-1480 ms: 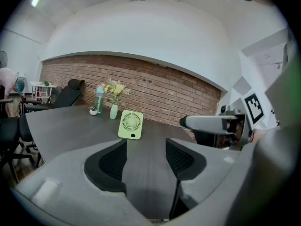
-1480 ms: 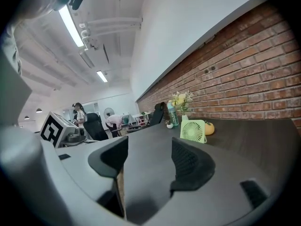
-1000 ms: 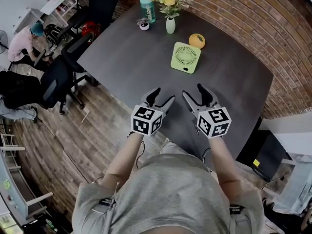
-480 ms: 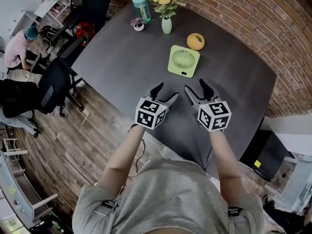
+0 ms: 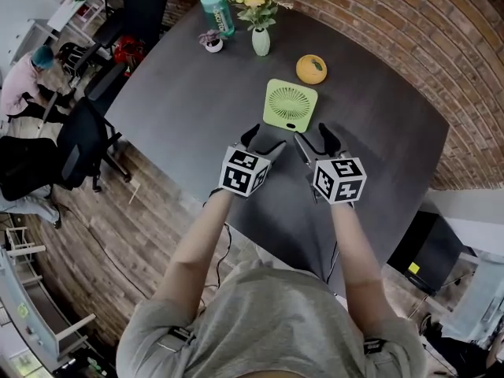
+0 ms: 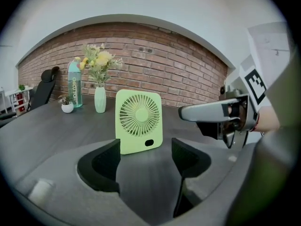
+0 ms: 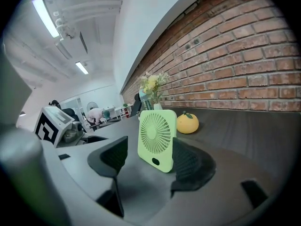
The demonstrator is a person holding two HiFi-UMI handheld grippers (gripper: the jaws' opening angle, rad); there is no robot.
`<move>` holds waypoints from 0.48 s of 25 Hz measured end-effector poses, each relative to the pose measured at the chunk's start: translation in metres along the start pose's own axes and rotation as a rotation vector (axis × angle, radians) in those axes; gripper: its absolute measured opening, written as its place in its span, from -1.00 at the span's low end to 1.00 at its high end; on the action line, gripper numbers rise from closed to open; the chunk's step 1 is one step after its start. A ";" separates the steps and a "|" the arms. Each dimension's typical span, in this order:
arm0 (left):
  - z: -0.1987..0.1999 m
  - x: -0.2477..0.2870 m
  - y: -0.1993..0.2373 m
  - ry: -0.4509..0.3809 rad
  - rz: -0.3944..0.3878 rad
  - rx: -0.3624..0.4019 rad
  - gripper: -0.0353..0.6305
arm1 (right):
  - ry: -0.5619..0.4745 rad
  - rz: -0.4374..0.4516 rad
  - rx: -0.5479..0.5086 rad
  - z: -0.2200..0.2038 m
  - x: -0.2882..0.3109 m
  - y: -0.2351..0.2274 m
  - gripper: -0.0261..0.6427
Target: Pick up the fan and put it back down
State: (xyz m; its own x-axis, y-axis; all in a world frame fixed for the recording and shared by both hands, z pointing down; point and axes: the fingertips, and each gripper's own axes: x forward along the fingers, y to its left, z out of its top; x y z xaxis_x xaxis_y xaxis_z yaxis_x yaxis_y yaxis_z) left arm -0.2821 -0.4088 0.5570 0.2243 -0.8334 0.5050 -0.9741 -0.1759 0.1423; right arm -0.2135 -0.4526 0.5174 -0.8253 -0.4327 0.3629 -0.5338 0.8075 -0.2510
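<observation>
Holds left gripper (image 5: 264, 142) and right gripper (image 5: 313, 138) side by side at lower centre of the head view, just short of the green fan (image 5: 290, 105), upright on the dark counter (image 5: 189, 109) at frame centre. Shows left fingers (image 6: 101, 161) spread wide, having just been opening, pressing on nothing, with the fan framed in the gap but beyond the tips in the left gripper view. Shows right fingers (image 7: 188, 161) likewise apart and gripping nothing, the fan's right edge meeting the right-hand finger in the right gripper view, contact impossible to tell. Places an orange fruit-shaped piece (image 5: 312, 69) just behind the fan, toward upper right. Sets white vase (image 5: 261, 41) of yellow flowers, teal bottle (image 5: 214, 10) and small potted plant (image 5: 211, 42) along the counter's upper edge, well apart from the fan. Backs onto brick wall (image 5: 409, 30) at upper right.
</observation>
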 end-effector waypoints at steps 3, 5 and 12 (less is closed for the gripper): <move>0.000 0.015 0.010 0.004 0.010 0.001 0.10 | 0.001 -0.008 0.009 -0.004 0.012 -0.009 -0.08; -0.001 0.024 0.017 0.009 0.018 -0.006 0.11 | 0.003 -0.011 0.017 -0.007 0.020 -0.014 -0.08; -0.007 0.055 0.034 0.043 0.029 0.032 0.15 | 0.023 -0.014 0.042 -0.021 0.048 -0.028 -0.08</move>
State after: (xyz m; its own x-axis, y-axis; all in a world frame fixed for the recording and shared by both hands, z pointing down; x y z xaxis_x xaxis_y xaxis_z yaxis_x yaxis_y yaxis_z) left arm -0.3028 -0.4569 0.5955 0.1963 -0.8155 0.5444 -0.9805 -0.1692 0.1002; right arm -0.2340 -0.4875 0.5609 -0.8136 -0.4342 0.3867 -0.5528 0.7838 -0.2829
